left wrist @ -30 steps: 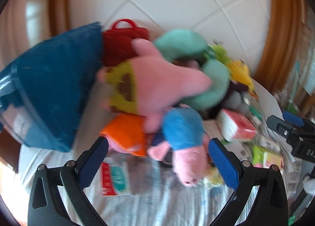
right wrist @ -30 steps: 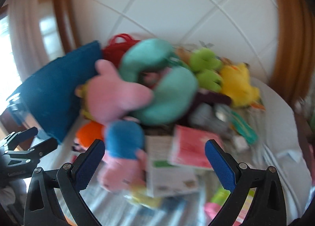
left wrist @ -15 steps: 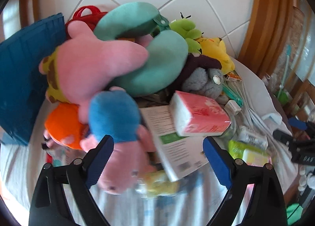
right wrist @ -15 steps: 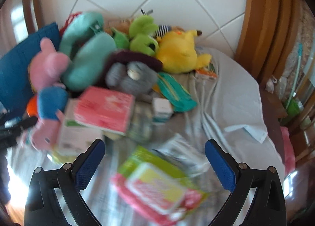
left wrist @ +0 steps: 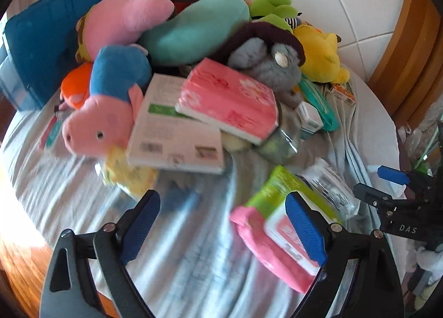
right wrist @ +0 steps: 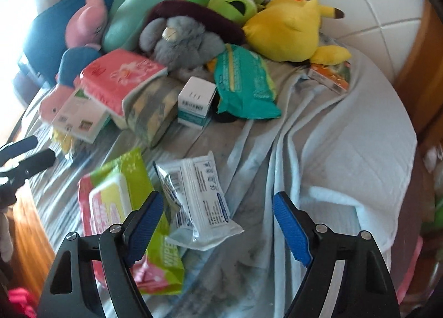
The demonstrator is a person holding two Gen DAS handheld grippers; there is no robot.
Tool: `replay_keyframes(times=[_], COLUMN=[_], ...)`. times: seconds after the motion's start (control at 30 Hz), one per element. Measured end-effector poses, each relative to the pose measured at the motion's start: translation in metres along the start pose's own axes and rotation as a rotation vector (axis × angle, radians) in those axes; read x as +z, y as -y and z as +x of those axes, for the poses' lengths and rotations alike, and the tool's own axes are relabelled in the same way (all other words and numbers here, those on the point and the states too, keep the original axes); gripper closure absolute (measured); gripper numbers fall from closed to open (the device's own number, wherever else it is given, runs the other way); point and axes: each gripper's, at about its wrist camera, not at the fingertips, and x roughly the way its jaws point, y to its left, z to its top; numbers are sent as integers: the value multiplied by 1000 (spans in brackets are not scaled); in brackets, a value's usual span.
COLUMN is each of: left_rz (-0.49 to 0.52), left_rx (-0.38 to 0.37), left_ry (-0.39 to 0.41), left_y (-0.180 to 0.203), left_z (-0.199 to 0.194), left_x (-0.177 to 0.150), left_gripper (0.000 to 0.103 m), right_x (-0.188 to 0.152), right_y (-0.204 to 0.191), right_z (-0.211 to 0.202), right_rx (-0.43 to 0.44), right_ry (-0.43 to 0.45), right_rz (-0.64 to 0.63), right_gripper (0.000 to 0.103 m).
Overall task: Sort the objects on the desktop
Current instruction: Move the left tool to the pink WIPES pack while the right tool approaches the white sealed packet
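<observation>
A heap of plush toys fills the back of a cloth-covered round table: a pink pig, a teal neck pillow, a grey plush and a yellow plush. In front lie a pink tissue pack, a white box, a green-pink wipes pack and a clear packet. My left gripper is open and empty above the table's front. My right gripper is open and empty, just above the clear packet.
A blue bin stands at the back left. A teal pouch, a small white carton and an orange box lie mid-table. The right gripper shows at the left wrist view's right edge. Tiled wall behind.
Both grippers have swung right and pulled back from the plush heap. The wipes pack and clear packet have come into view near the fingers. Both stay open.
</observation>
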Motion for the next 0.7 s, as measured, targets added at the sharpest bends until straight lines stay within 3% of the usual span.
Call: replay_keyframes(times=[0.17, 0.37, 0.47, 0.6, 0.7], left_rz=[-106, -296, -338, -357, -391], left_rx=[52, 140, 206, 316, 326], left_ry=[-25, -30, -48, -59, -51], left_y=[42, 94, 118, 128, 123], left_z=[-1, 13, 21, 35, 46], left_x=[-35, -57, -67, -78, -80], left_gripper=[10, 10, 10, 5, 5], right_x=[-5, 0, 0, 2, 3], right_y=[16, 49, 60, 64, 66], right_z=[6, 12, 15, 22, 27], right_rx=[67, 185, 233, 282, 318], right_ry=[-16, -24, -34, -40, -45], right_rz=[-89, -224, -278, -295, -309], right_gripper=[21, 21, 21, 21, 21])
